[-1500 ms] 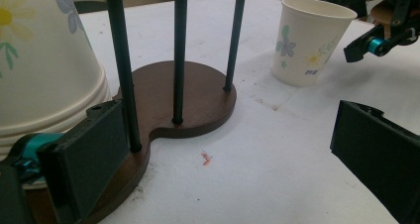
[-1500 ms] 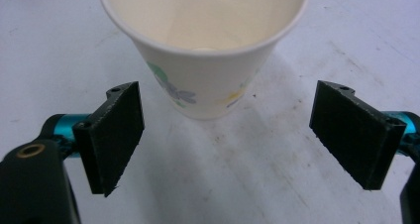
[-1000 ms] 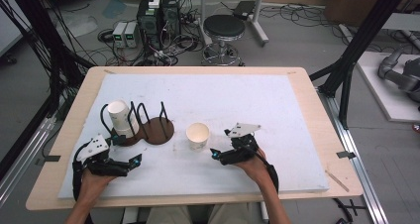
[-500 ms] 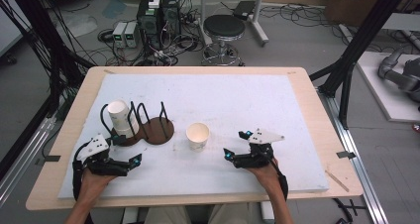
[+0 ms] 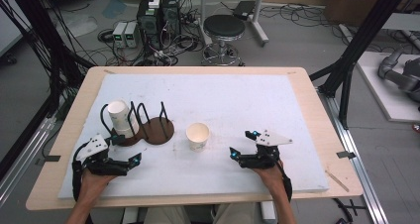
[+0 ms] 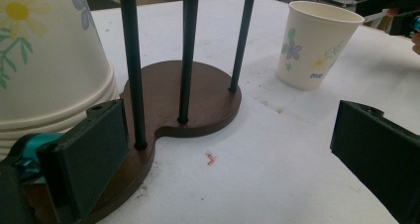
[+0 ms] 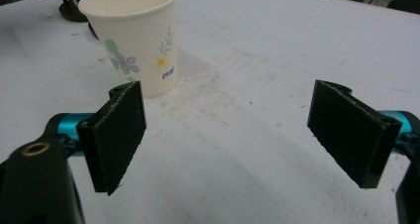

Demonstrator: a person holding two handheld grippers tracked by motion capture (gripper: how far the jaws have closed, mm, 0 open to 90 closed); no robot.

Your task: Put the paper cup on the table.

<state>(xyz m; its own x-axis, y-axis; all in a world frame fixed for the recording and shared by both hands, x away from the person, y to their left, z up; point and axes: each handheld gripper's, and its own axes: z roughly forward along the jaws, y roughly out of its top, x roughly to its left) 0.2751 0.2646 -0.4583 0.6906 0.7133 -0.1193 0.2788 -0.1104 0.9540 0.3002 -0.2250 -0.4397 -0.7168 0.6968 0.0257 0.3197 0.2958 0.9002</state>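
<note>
On the cup (image 7: 133, 40): flower print.

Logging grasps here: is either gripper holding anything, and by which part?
Nothing is held. The left gripper and right gripper both stand open and empty; the paper cup stands free.

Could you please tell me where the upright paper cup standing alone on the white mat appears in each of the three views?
High view: the paper cup stands near the middle of the mat, right of the wooden rack.
Left gripper view: upper right, beyond the rack's brown base.
Right gripper view: upper left, above the left jaw.
Shared landmark: the rack, at the top left corner in the right gripper view.
</note>
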